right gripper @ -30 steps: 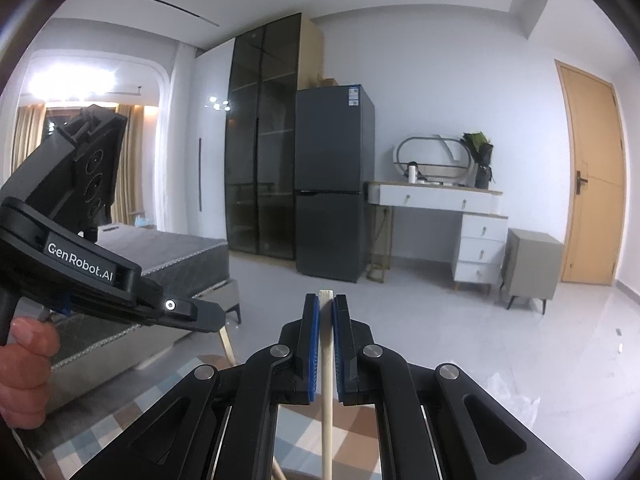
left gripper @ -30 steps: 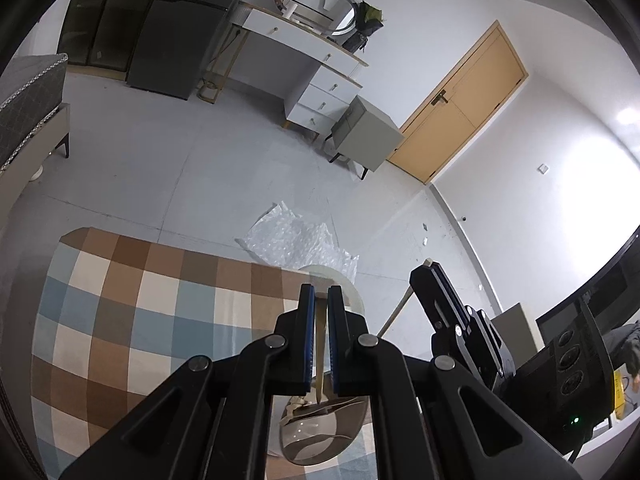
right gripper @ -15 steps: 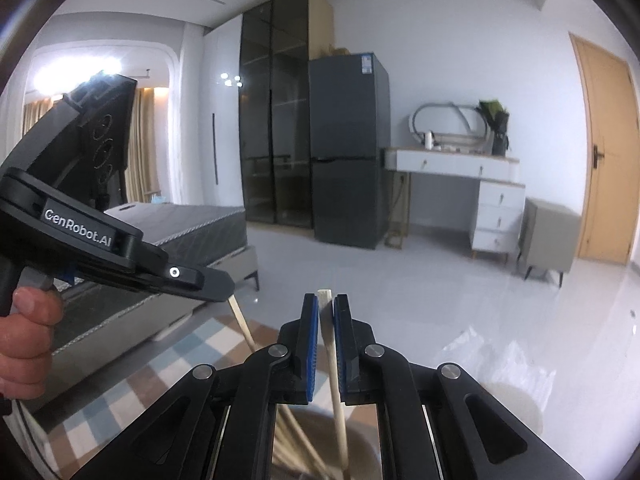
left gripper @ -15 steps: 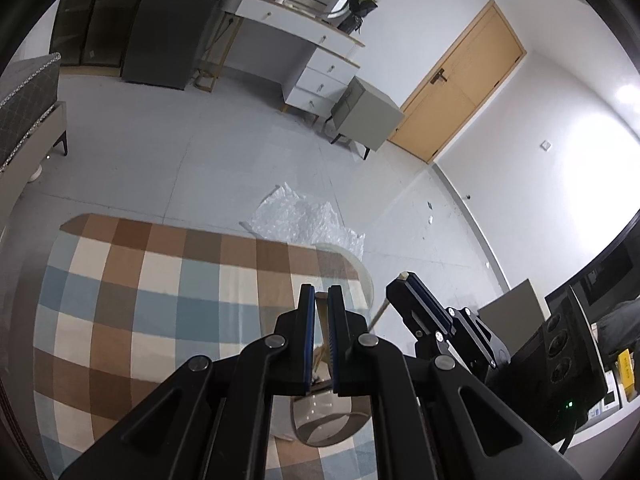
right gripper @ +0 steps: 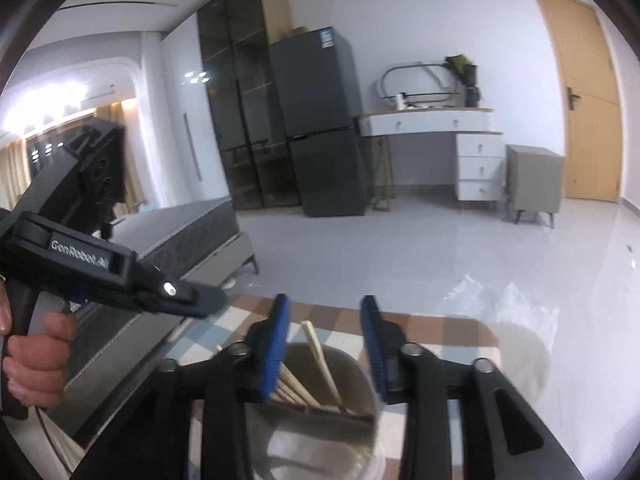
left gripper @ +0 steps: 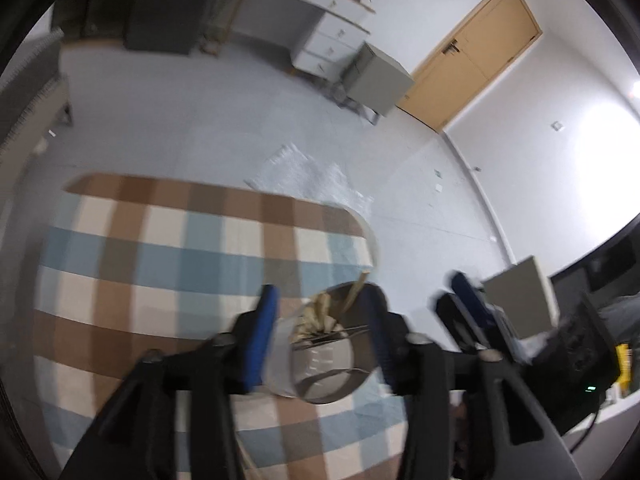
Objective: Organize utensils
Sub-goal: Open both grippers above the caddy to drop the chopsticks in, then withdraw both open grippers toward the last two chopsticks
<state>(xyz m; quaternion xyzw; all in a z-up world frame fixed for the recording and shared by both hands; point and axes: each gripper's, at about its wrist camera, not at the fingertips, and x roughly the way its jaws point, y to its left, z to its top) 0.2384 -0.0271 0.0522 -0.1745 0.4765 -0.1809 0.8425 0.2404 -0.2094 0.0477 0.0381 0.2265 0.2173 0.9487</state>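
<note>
Now both your grippers have just sprung open, left gripper (left gripper: pixel 320 340) and right gripper (right gripper: pixel 326 344) gripping nothing; the chopsticks (right gripper: pixel 324 364) stand loose in the metal holder (right gripper: pixel 320 432) directly below your jaws. They're light, stiff and slippery, so pinch mid-shaft.

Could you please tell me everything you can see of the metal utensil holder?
The metal utensil holder is a shiny steel-looking cylinder, upright and open-topped, with a divider across its mouth. Wooden chopsticks lean in one section. It stands below both open grippers, above the checked rug; neither gripper touches it.
</note>
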